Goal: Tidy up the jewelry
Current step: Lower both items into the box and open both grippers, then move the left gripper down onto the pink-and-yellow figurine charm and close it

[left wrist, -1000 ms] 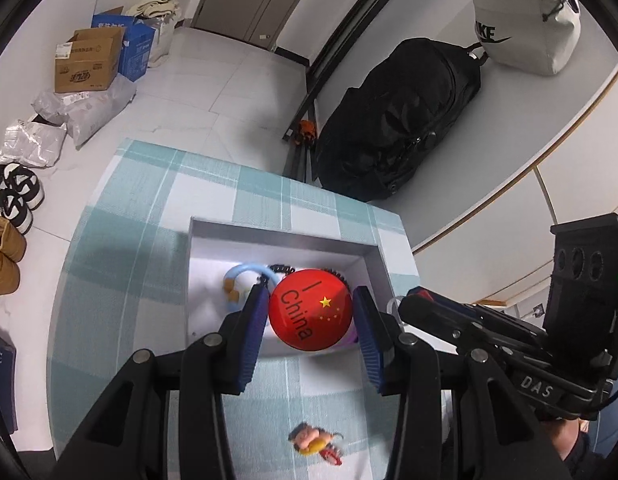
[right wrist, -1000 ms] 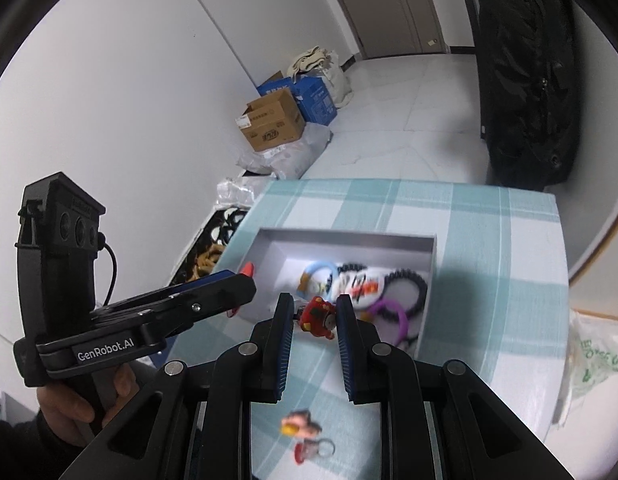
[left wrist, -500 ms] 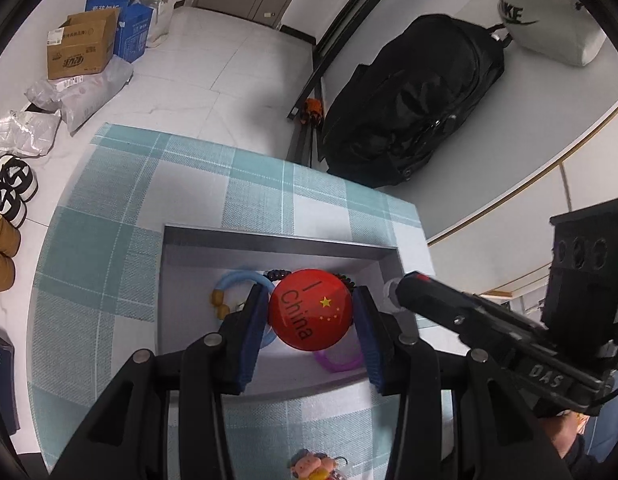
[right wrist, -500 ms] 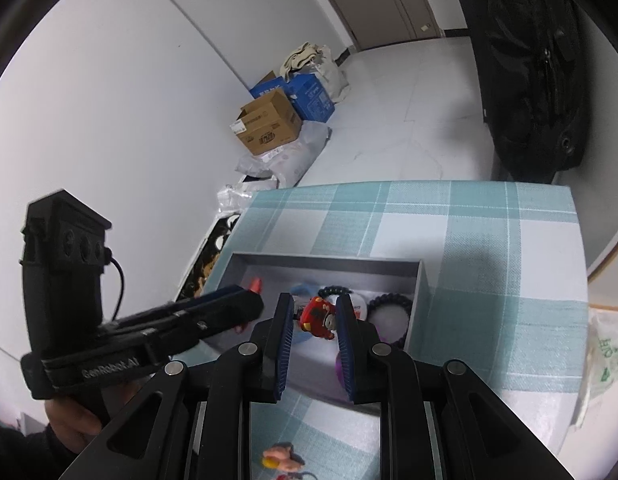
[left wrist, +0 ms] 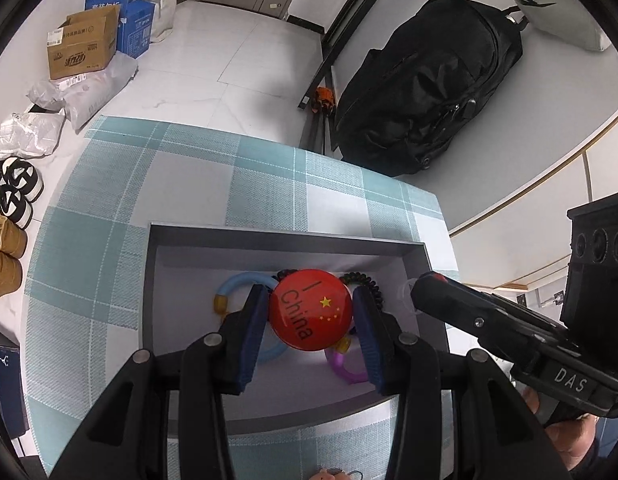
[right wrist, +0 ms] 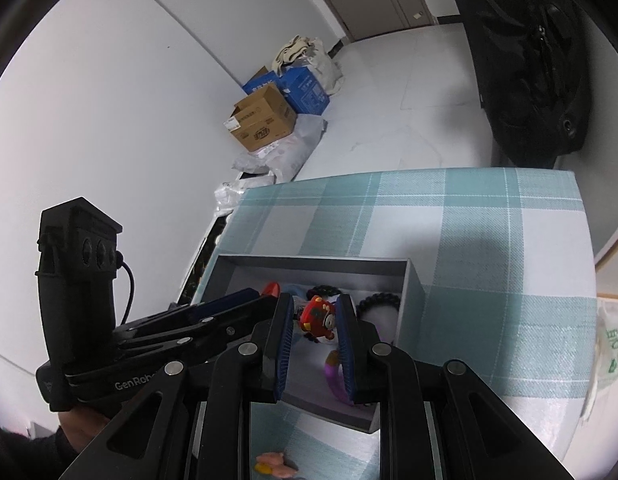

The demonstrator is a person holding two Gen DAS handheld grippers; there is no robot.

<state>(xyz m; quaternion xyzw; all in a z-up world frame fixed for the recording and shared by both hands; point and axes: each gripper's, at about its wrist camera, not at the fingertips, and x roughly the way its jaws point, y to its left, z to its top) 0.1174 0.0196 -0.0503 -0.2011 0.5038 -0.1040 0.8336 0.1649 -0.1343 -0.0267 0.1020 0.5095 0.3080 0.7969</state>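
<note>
Several pieces already lie in the shallow grey rectangular box: a light blue ring bracelet, a black coiled hair tie and a translucent purple bangle. The left tool is clamped on a round red badge printed "China", hanging above the box. The right tool grips a small red figurine charm over it too. A pink charm remains on the teal plaid surface, so roughly three items look unplaced.

A black backpack stands near 2 cardboard boxes.
</note>
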